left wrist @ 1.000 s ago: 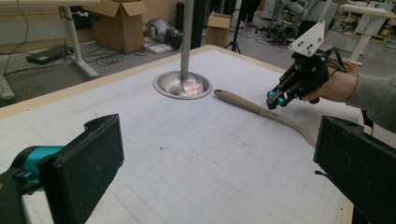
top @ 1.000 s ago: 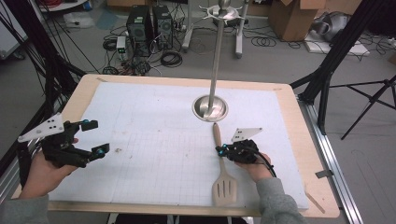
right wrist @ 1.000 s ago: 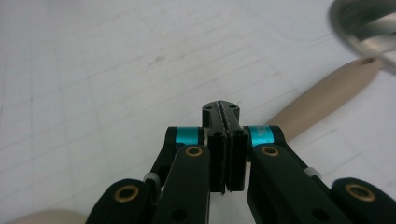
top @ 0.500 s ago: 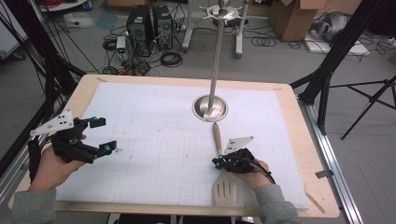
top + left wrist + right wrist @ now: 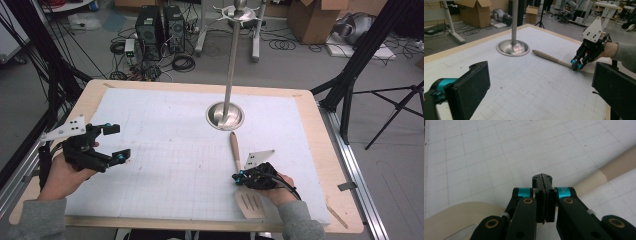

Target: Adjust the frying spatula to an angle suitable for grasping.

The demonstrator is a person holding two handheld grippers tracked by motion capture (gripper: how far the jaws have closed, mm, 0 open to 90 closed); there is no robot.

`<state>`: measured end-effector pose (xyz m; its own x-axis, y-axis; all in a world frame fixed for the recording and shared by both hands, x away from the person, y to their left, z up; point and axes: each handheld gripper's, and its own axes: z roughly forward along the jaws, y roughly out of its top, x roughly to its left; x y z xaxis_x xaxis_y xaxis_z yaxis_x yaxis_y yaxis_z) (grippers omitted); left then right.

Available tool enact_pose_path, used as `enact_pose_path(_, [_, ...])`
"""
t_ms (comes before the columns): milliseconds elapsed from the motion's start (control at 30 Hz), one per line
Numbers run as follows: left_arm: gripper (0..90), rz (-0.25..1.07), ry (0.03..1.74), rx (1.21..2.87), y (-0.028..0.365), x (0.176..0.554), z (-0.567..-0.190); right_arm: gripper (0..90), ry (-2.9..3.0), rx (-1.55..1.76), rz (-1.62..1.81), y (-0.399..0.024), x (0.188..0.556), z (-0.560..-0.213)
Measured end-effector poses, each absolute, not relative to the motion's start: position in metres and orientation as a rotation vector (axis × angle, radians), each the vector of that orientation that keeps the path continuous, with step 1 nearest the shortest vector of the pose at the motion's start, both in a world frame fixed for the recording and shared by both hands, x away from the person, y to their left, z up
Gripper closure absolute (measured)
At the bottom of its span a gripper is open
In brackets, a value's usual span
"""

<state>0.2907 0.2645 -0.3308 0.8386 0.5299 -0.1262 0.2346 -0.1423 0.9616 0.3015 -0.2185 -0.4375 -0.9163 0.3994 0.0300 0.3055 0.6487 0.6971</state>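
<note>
A beige slotted spatula (image 5: 234,147) lies flat on the white grid mat, with its handle pointing at the metal stand and its blade (image 5: 250,204) near the front edge. My right gripper (image 5: 237,176) hangs over the spatula's neck with its jaws shut against each other. In the right gripper view the shut tips (image 5: 542,178) have nothing between them, and the spatula (image 5: 614,167) passes underneath. My left gripper (image 5: 116,143) stands open above the mat's left side. In the left gripper view its wide-apart jaws (image 5: 536,87) frame the spatula (image 5: 549,57) and the right gripper (image 5: 576,65).
A metal pole on a round dished base (image 5: 225,115) stands at the mat's back centre, also in the left gripper view (image 5: 512,47). The wooden table edge (image 5: 345,200) rims the mat. Cables, computers and boxes lie on the floor behind.
My right gripper has shifted from beside the handle toward the front, onto the spatula's neck. The left gripper has drifted slightly right. The spatula lies where it was.
</note>
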Motion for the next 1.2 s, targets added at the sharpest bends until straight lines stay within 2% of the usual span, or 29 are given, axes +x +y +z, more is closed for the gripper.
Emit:
enact_pose_path(867, [2.1,0.284,0.6,1.719,0.267,0.291,-0.331,90.0,2.747,0.638,1.187,-0.27,0.299,-0.438])
enact_pose_path(1200, [2.1,0.286,0.603,1.72,0.267,0.291,-0.331,90.0,2.687,0.69,1.246,-0.272,0.301,-0.434])
